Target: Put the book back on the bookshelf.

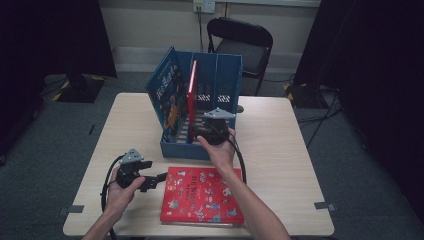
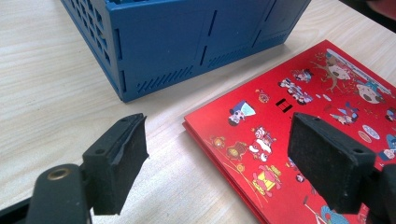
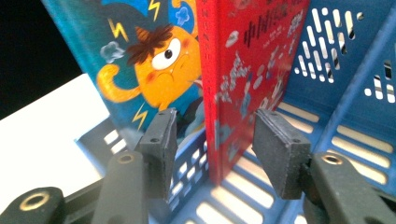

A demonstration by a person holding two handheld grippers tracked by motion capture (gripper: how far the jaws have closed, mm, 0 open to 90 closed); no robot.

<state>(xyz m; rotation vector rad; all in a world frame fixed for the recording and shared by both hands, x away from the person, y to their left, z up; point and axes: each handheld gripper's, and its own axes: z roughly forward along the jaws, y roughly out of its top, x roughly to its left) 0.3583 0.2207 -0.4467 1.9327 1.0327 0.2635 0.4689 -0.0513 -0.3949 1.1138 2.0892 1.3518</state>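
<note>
A blue slotted book rack stands at the table's far middle. In it a blue picture book leans at the left and a red book stands upright beside it. My right gripper is at the rack's front, open, its pads on either side of the red book's lower edge without pressing it; the blue book is just left. Another red book lies flat near the front edge. My left gripper hangs open at that book's left edge, the red cover beneath one pad.
The wooden table has bare room to the right and left of the rack. A black folding chair stands behind the table. The rack's blue front wall is close ahead of the left gripper.
</note>
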